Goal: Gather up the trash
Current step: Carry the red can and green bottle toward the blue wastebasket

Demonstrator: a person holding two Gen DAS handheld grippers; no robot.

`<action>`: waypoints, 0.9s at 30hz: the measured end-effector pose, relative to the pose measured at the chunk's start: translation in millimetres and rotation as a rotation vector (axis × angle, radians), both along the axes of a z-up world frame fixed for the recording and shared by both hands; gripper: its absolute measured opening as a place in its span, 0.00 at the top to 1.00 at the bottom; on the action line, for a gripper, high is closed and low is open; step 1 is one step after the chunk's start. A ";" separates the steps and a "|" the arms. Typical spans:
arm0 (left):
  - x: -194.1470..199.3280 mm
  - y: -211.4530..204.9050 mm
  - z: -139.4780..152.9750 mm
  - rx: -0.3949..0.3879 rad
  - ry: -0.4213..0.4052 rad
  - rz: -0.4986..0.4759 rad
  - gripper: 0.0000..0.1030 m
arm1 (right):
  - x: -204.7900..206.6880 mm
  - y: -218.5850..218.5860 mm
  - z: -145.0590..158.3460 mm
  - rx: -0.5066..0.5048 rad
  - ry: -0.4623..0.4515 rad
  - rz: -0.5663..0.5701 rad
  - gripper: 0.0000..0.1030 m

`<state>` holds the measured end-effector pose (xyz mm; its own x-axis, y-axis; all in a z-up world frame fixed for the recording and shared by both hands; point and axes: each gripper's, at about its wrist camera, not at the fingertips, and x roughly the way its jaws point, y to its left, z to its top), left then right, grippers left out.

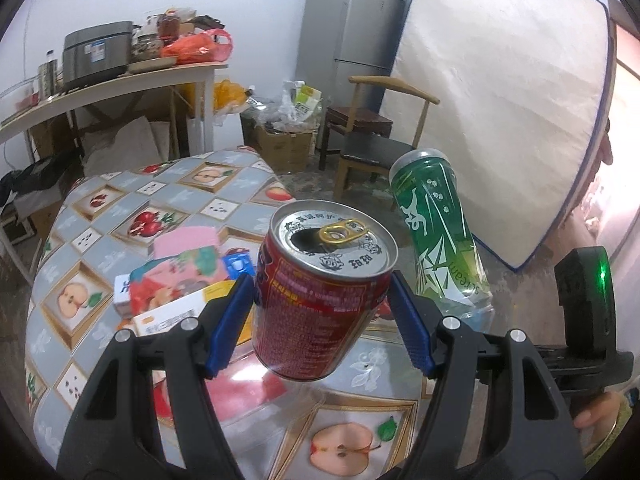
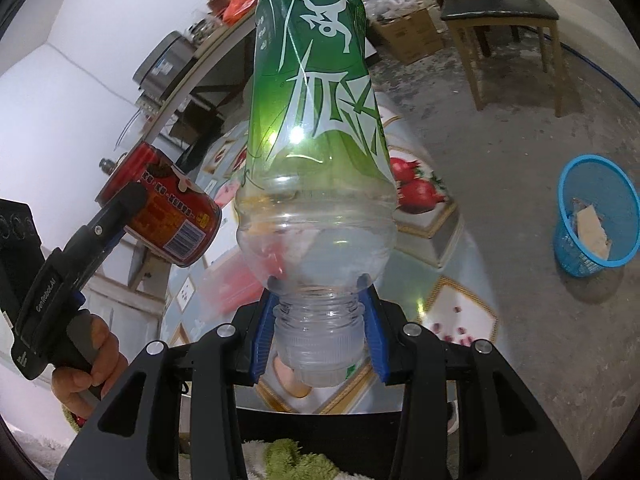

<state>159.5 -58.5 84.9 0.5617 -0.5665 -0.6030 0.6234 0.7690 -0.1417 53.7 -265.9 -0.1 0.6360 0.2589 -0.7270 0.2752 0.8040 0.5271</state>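
**Both grippers are carrying trash above the table**

The left gripper (image 1: 320, 312) is clamping a red drink can (image 1: 324, 292) by its sides, jaws set wide around the body. At centre frame of the left wrist view, the can is hanging clear above the fruit-patterned tablecloth (image 1: 160, 200), its opened top tilting toward the camera, so it is probably empty.

The right gripper (image 2: 320, 332) is pinching a green-labelled plastic bottle (image 2: 316, 120) by its narrow neck, jaws about half closed. The neck suits a narrow grip, and the bottle is filling the middle of the right wrist view, base pointing away. It looks empty.

A blue mesh basket (image 2: 592, 216) is sitting on the floor at the right edge of that view, well apart from the table, already holding some paper scrap. It is likely the destination for both items.

Boxes and wrappers (image 1: 180, 280) are still lying on the table at centre left of the left wrist view.
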 end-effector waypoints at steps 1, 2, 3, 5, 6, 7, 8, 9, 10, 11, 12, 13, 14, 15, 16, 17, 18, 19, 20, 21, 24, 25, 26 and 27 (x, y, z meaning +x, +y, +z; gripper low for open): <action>0.5 -5.0 -0.6 0.005 0.000 -0.005 0.37 | -0.4 -4.6 -0.9 0.003 0.001 -0.007 0.62; 1.0 -10.5 -1.5 0.012 -0.001 -0.011 0.37 | 0.1 -8.6 -1.8 0.005 0.001 -0.011 0.62; 0.7 -14.9 -2.4 0.016 -0.002 -0.015 0.37 | 0.1 -13.0 -2.7 0.008 0.002 -0.017 0.62; 1.5 -23.7 -4.0 0.026 -0.001 -0.024 0.37 | 0.4 -19.4 -4.1 0.012 0.004 -0.026 0.62; 2.3 -29.0 -5.3 0.032 0.000 -0.031 0.37 | 0.7 -22.9 -5.3 0.015 0.006 -0.031 0.62; 3.1 -33.6 -6.6 0.038 0.001 -0.037 0.37 | 0.9 -27.2 -6.6 0.019 0.008 -0.038 0.62; 3.6 -37.4 -7.2 0.041 0.000 -0.041 0.37 | 1.3 -28.9 -7.0 0.021 0.010 -0.042 0.62; 4.4 -42.5 -8.1 0.045 0.001 -0.047 0.37 | 1.0 -32.3 -8.0 0.022 0.013 -0.046 0.62; 5.9 -46.2 -9.1 0.047 0.001 -0.051 0.37 | 0.8 -35.2 -8.9 0.023 0.015 -0.051 0.62; 6.7 -51.1 -10.3 0.051 0.002 -0.057 0.37 | 0.5 -37.4 -9.5 0.024 0.017 -0.054 0.62; 7.5 -56.6 -10.6 0.054 0.002 -0.060 0.37 | 0.5 -39.7 -10.1 0.025 0.018 -0.057 0.62; 8.3 -61.0 -11.7 0.057 0.001 -0.066 0.37 | 0.2 -41.9 -10.8 0.025 0.020 -0.061 0.62; 9.0 -64.8 -12.7 0.060 0.002 -0.070 0.37 | 0.1 -44.5 -11.6 0.025 0.022 -0.065 0.62; 8.9 -69.2 -13.6 0.063 0.003 -0.075 0.37 | -0.3 -46.6 -12.4 0.027 0.024 -0.069 0.62; 10.1 -71.3 -14.7 0.064 0.006 -0.079 0.37 | -0.2 -48.5 -13.0 0.029 0.025 -0.073 0.62; 12.0 -74.2 -16.0 0.065 0.009 -0.084 0.37 | -1.5 -51.0 -13.6 0.029 0.026 -0.075 0.62; 12.3 -75.9 -17.1 0.066 0.010 -0.087 0.37 | -3.5 -52.2 -14.6 0.030 0.027 -0.078 0.62; 13.7 -78.5 -18.4 0.068 0.011 -0.090 0.37 | -3.7 -53.7 -14.9 0.031 0.028 -0.080 0.62; 14.5 -81.4 -19.3 0.070 0.011 -0.094 0.37 | -3.6 -56.5 -15.6 0.032 0.029 -0.084 0.62; 15.1 -84.2 -20.3 0.073 0.010 -0.097 0.37 | -3.2 -59.1 -16.2 0.032 0.031 -0.086 0.62; 16.8 -91.2 -22.7 0.079 0.011 -0.104 0.37 | -2.6 -65.3 -17.4 0.035 0.034 -0.094 0.62; 17.2 -93.3 -23.6 0.080 0.013 -0.106 0.37 | -2.6 -67.2 -18.1 0.037 0.035 -0.097 0.62; 16.2 -95.1 -23.8 0.082 0.014 -0.108 0.37 | -3.4 -68.7 -19.1 0.039 0.036 -0.099 0.62; 17.0 -98.2 -25.4 0.087 0.016 -0.111 0.37 | -2.8 -69.5 -19.2 0.040 0.036 -0.100 0.62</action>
<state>176.5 -156.7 59.6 0.4888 -0.5699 -0.6605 0.7033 0.7054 -0.0881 50.8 -335.4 -19.2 0.6335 0.2245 -0.7405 0.3729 0.7499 0.5464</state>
